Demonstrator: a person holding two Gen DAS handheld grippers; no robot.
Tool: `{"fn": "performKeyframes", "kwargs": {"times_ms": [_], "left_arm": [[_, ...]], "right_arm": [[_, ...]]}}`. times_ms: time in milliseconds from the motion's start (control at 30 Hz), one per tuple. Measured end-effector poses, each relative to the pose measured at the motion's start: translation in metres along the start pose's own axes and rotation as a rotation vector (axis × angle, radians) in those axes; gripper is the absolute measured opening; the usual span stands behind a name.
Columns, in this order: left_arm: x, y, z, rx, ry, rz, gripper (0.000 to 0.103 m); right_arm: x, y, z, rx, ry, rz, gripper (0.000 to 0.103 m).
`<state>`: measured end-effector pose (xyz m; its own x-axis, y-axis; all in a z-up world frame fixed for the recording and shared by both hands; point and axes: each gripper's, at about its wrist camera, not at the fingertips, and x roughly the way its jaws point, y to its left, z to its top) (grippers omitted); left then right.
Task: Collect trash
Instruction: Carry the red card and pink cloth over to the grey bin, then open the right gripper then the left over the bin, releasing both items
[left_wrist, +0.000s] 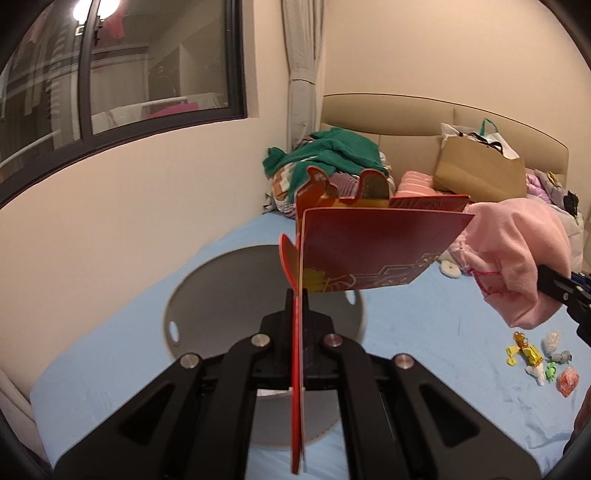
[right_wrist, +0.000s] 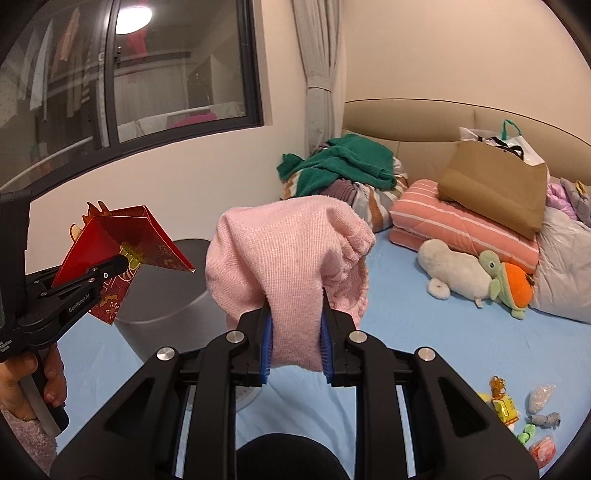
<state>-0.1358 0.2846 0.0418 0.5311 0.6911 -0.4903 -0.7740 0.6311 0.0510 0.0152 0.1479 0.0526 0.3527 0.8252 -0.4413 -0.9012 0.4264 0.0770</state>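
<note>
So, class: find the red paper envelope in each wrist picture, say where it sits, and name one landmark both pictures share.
Left wrist view: the red envelope stands centre frame, clamped edge-on in the left gripper.
Right wrist view: the envelope is at the left edge, beside the pink cloth.
Shared landmark: the grey bin on the blue sheet, behind the envelope.

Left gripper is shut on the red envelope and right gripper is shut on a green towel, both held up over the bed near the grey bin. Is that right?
Not quite. The right gripper is shut on a pink cloth, not a green towel; the right wrist view shows it between the blue pads. The rest holds: the left gripper is shut on the red envelope, over the bed near the grey bin.
</note>
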Motion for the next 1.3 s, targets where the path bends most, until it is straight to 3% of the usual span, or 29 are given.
{"fn": "performKeyframes", "kwargs": {"times_ms": [233,467,667,767,833,967,1167,1300], "left_arm": [[-0.014,0.055,0.012,-0.081,-0.027,0.136,0.002],[-0.020,0.091,0.017,-0.122,-0.025,0.218,0.002],[-0.005,0.108,0.023,-0.139,-0.010,0.232,0.002],[0.002,0.110,0.021,-0.141,0.006,0.231,0.002],[0.007,0.109,0.019,-0.139,0.018,0.228,0.002],[0.015,0.106,0.018,-0.128,0.030,0.224,0.002],[0.031,0.095,0.022,-0.103,0.043,0.188,0.002],[0.046,0.079,0.026,-0.064,0.052,0.183,0.008]], "right_arm": [[0.017,0.038,0.029,-0.044,-0.020,0.100,0.019],[0.049,0.076,0.047,-0.091,0.007,0.197,0.020],[0.075,0.102,0.056,-0.139,0.055,0.269,0.022],[0.081,0.117,0.056,-0.177,0.061,0.280,0.036],[0.084,0.125,0.056,-0.212,0.053,0.266,0.037],[0.087,0.128,0.057,-0.213,0.039,0.256,0.054],[0.094,0.120,0.060,-0.193,0.050,0.232,0.055],[0.100,0.111,0.059,-0.179,0.062,0.218,0.055]]}}
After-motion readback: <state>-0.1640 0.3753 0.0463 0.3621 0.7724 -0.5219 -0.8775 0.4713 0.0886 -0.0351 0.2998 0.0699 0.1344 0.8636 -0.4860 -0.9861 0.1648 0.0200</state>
